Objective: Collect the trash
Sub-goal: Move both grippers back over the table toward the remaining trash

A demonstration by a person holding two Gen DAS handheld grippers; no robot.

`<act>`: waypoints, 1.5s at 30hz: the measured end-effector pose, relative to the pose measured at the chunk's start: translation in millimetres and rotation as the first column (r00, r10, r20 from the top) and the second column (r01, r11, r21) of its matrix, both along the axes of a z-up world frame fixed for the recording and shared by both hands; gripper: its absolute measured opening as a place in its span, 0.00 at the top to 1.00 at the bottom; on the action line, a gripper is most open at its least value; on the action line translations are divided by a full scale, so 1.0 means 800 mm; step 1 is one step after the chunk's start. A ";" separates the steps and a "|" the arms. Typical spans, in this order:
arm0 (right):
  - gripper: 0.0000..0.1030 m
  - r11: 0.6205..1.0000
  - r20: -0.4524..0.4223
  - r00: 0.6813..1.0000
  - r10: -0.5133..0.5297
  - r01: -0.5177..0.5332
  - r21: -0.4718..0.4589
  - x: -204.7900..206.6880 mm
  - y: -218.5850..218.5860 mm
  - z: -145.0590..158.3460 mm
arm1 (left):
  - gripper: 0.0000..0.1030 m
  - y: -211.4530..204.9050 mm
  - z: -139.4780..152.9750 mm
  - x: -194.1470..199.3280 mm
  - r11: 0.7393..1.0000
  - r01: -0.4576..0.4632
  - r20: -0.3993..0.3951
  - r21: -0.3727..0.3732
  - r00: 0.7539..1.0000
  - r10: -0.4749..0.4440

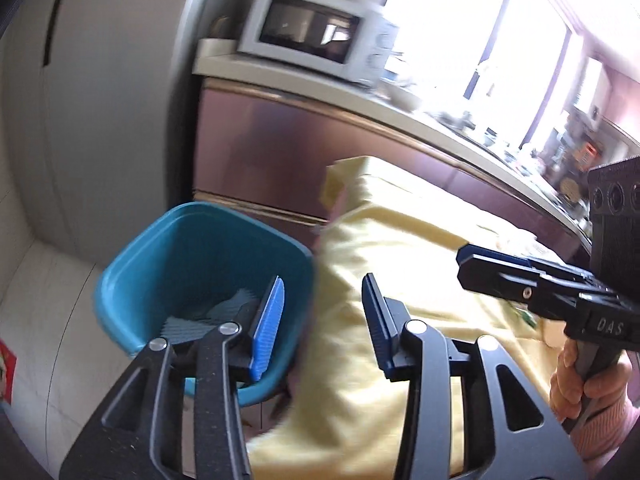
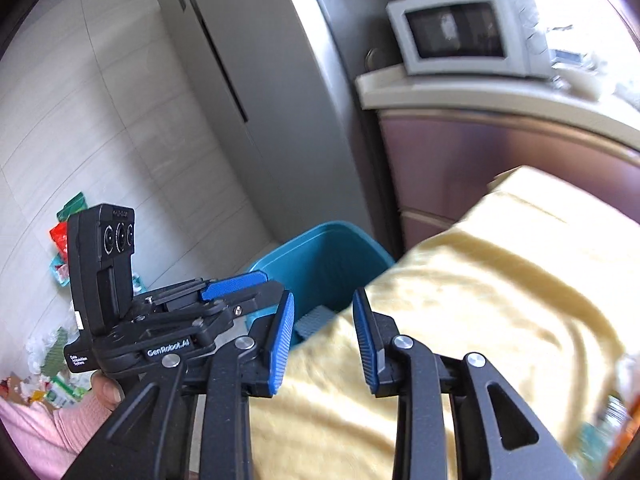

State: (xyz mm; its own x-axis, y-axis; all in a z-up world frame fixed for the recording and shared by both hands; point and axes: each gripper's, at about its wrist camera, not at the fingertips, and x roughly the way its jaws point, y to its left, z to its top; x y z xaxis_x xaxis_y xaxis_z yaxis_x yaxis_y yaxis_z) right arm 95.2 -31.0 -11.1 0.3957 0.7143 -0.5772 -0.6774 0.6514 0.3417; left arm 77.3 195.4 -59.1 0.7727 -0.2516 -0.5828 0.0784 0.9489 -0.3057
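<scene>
Left gripper (image 1: pixel 324 312): fingers parted, nothing between them. Right gripper (image 2: pixel 322 334): fingers narrowly parted, also empty. Both hang over the near-left edge of a worktop draped in a yellow cloth (image 1: pixel 400 248). A teal trash bin (image 1: pixel 192 256) stands on the floor just left of the cloth, a grey ribbed piece (image 1: pixel 224 304) inside. Loose wrappers (image 2: pixel 66 232) litter the floor far left. A microwave (image 1: pixel 316 32) sits beyond.

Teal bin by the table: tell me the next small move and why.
Probably swing the left gripper back toward the wrappers on the floor for another piece. Both it and the right gripper are open with nothing between the pads, something grey already lies in the teal bin, and litter is still scattered on the tiles.
</scene>
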 end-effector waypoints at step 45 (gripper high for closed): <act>0.53 0.805 0.068 0.814 -0.577 0.581 -0.121 -0.088 -0.365 -0.055 | 0.96 -0.426 -0.026 0.017 0.734 0.656 -0.149 -0.177 0.719 -0.679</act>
State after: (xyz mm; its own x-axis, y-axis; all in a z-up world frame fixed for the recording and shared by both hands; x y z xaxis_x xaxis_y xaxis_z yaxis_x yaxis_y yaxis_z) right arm 24.8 -322.8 -54.8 0.7283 0.2675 -0.6309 -0.1683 0.9623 0.2138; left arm 91.2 -145.1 -80.2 0.2564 -0.7263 -0.6378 0.6085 0.6340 -0.4773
